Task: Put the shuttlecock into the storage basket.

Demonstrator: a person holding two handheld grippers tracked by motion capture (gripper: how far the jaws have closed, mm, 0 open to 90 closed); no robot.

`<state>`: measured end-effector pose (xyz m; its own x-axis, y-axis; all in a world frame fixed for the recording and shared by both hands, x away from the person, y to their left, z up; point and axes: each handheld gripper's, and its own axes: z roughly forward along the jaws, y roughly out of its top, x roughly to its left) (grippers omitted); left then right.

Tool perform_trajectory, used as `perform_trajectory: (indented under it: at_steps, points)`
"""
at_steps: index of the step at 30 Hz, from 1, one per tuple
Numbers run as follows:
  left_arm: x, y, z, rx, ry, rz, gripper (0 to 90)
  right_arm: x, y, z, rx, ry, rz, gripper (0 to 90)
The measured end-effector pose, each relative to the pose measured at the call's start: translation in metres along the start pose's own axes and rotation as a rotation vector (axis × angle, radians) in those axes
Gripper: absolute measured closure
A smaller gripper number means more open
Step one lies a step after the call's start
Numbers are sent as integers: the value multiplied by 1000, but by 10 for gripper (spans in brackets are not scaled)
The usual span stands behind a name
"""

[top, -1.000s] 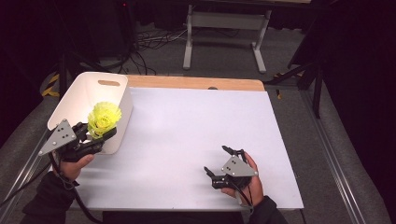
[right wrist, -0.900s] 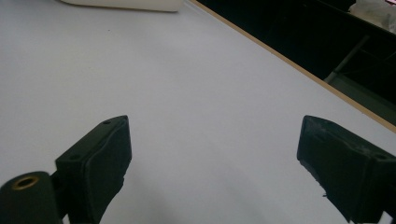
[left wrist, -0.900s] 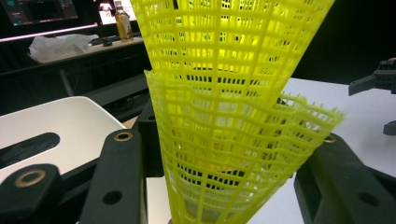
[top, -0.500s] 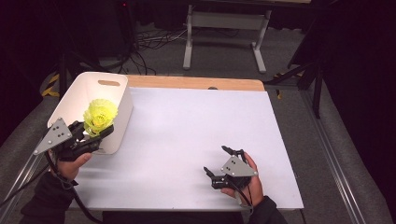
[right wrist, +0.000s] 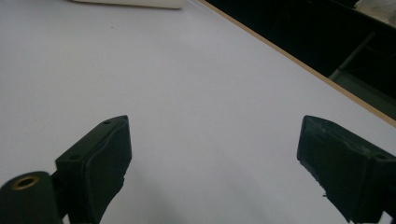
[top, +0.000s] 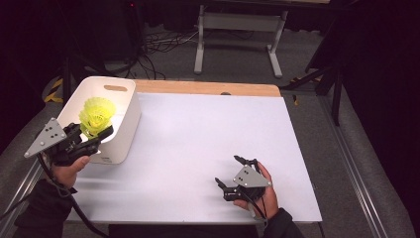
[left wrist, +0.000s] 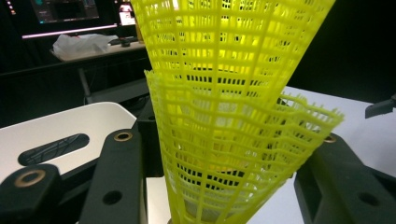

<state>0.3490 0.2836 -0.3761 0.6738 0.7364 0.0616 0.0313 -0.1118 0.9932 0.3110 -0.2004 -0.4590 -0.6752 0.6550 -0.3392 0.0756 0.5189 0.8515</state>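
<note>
At the left edge of the table, the left gripper (top: 101,135) holds two bright yellow plastic mesh shuttlecocks (top: 96,115), nested one inside the other, over the open top of the white rectangular plastic bin (top: 130,106) with a slot handle in its far wall. Its black jaws are closed on the narrow lower part of the stack, near the base; seen from the left gripper view, the shuttlecocks (left wrist: 233,121) flare upward into wide, ragged-edged lattice skirts. The main risk, as I judge it, is in the release: the skirts are thin, springy lattice, so a squeeze too high would crush them, and the pair sits near the bin's front wall, so letting go here could send them glancing off the rim onto the white table surface (top: 208,144). The nested pair might also separate and fall unevenly. The bin looks smooth and rigid with rounded corners; the table sheet is matt and flat, edged with a pale wooden strip (top: 208,88) at the far side. Further right, near the table's front edge, the right gripper (top: 233,174) rests low over bare white sheet, well apart from the bin, its rubbery black jaws spread wide and holding nothing.
</note>
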Motion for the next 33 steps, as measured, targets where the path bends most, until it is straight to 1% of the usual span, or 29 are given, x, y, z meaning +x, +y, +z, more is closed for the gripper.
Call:
perform_trajectory:
  at_steps: [2, 3, 4, 6, 8, 9, 10, 11, 13, 14, 15, 20, 21, 22, 24, 25, 26, 27, 28, 31, 33]
  points:
    - [4, 1, -1, -2, 6, -15, 522, 0, 0, 1, 4, 1, 0, 110]
    - [7, 3, -2, 5, 14, -6, 521, 1, 0, 1, 5, 2, -1, 110]
    - [7, 3, -2, 5, 14, -6, 521, 1, 0, 1, 6, 1, -1, 110]
    - [9, 8, -3, -1, 37, -1, 521, 1, 0, 2, 6, 4, -1, 111]
    - [12, 11, -3, -1, 43, 4, 522, 0, 0, 2, 6, 6, 3, 113]
    - [12, 13, -3, 0, 47, -1, 522, 0, 0, 2, 6, 6, 4, 113]
    - [13, 14, -2, 2, 47, 7, 522, 0, -1, 2, 7, 6, 5, 113]
    - [14, 15, -1, 13, 46, 7, 521, 0, -1, 3, 9, 6, 6, 113]
    - [16, 15, 2, 22, 53, 4, 519, 0, -1, 3, 11, 7, 7, 113]
    - [18, 16, 3, 35, 55, 14, 517, 0, -1, 3, 12, 7, 7, 113]
    - [19, 17, 5, 45, 61, 13, 516, 0, -1, 3, 13, 7, 7, 113]
    - [25, 18, 13, 61, 66, 1, 515, -1, -2, 5, 17, 10, 8, 113]
    - [26, 19, 14, 71, 67, 4, 514, -1, -3, 5, 19, 10, 7, 113]
    - [27, 19, 15, 70, 72, 10, 514, -1, -3, 5, 20, 10, 6, 113]
    - [30, 21, 18, 80, 71, 6, 513, 0, -3, 6, 23, 13, 4, 113]
    - [31, 22, 20, 90, 74, 6, 511, 0, -3, 6, 24, 13, 4, 113]
    - [33, 23, 21, 92, 78, 8, 511, 0, -3, 7, 26, 14, 3, 113]
    - [34, 24, 23, 90, 76, 0, 511, 0, -4, 7, 26, 15, 3, 113]
    - [35, 26, 24, 93, 76, -1, 511, 0, -4, 7, 25, 16, 3, 113]
    - [36, 28, 29, 97, 81, 8, 512, 1, -4, 9, 30, 20, 1, 114]
    - [41, 32, 37, 117, 86, 4, 513, 1, -4, 9, 33, 22, -1, 114]
